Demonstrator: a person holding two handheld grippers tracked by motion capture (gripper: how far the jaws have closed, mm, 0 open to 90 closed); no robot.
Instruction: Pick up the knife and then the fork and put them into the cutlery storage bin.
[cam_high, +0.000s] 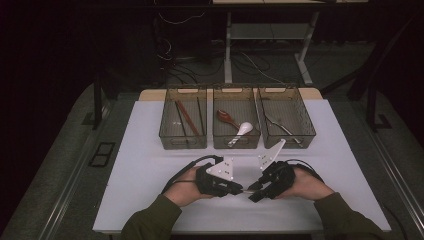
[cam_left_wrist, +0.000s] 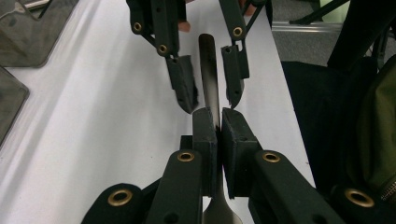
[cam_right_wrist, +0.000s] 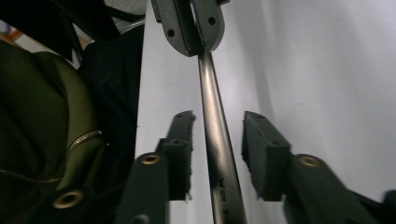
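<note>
Utensil handle (cam_right_wrist: 217, 135): slim, dark, polished metal.

A lab or test room, by the look of it, not a home. Beyond the two hand-held grippers, left (cam_high: 235, 189) and right (cam_high: 254, 192), the white table (cam_high: 150, 165) is laid out like a test bench: three identical smoky plastic bins (cam_high: 237, 120) stand side by side just past them, each sorted with cutlery. Farther back, past the bins, the white metal legs of a bare desk frame (cam_high: 228, 50) rise from grey carpet (cam_high: 65, 145), with loose cables (cam_high: 175, 55) tangled on the floor to the left of it. Off to the left of the left gripper, a floor socket plate (cam_high: 101, 154) is set into the carpet. The surroundings are dim and unfurnished.
</note>
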